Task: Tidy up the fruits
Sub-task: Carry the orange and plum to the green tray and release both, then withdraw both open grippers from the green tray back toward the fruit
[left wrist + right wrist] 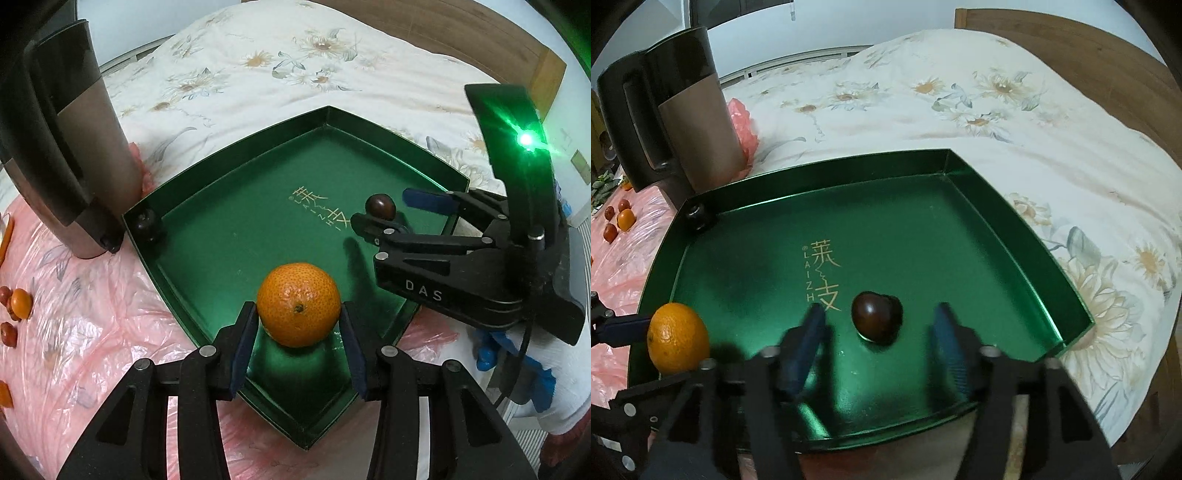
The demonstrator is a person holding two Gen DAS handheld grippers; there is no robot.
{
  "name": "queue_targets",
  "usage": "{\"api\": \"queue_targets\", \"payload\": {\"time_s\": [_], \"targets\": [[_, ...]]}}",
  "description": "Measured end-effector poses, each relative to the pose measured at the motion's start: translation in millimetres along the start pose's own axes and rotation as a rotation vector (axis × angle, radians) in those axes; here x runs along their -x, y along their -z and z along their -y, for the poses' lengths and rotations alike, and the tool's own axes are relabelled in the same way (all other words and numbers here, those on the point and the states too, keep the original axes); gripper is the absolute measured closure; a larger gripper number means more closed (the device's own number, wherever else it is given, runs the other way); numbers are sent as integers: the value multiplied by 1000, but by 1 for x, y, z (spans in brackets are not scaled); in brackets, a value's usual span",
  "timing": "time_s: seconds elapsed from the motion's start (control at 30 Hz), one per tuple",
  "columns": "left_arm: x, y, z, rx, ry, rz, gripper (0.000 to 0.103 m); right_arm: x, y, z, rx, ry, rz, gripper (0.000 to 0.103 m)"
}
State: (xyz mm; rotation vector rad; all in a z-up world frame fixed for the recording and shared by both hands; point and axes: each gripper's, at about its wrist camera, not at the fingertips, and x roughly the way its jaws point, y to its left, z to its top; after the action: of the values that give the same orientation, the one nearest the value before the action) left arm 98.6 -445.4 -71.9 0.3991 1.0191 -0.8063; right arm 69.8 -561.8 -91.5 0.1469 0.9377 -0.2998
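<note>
Your left hand-held gripper (298, 317) has the orange (298, 304) between its blue pads, low over the near corner of the green tray (236, 236). The right pad touches the peel; the left pad sits at its edge, and whether the orange already rests on the tray floor I cannot tell. Judged from this, release is the coming move, and the orange lies dead ahead at twelve o'clock from the fingers, stem scar facing the camera.

Your right hand-held gripper (877, 343) stands wide open, holding nothing. The dark red fruit (876, 319) lies on the tray floor between its blurred fingers, clear of both, its longer side running nine to three o'clock.

The right wrist view shows the orange (679, 338) at its eight o'clock, near the tray's left wall. The left wrist view shows the right tool at three o'clock. Both show another dark fruit (146, 221) in a tray corner, the kettle (70, 147) just outside it, and loose fruits (618, 221) on the pink plastic sheet (92, 332) at nine o'clock.
</note>
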Motion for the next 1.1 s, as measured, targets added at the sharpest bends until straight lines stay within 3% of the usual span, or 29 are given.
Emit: {"api": "queue_targets", "payload": {"time_s": [0.03, 0.07, 0.1, 0.5, 1.1], "targets": [[1, 1, 0, -1, -5, 3, 60, 1, 0, 0, 0, 2, 1, 16], [4, 2, 0, -4, -15, 16, 47, 2, -1, 0, 1, 6, 2, 15], [10, 2, 1, -4, -27, 39, 42, 4, -1, -1, 4, 13, 4, 14], [80, 24, 8, -53, -142, 176, 42, 64, 0, -19, 11, -4, 105, 9], [157, 80, -41, 55, -231, 248, 42, 129, 22, -101, 151, -132, 175, 9]]}}
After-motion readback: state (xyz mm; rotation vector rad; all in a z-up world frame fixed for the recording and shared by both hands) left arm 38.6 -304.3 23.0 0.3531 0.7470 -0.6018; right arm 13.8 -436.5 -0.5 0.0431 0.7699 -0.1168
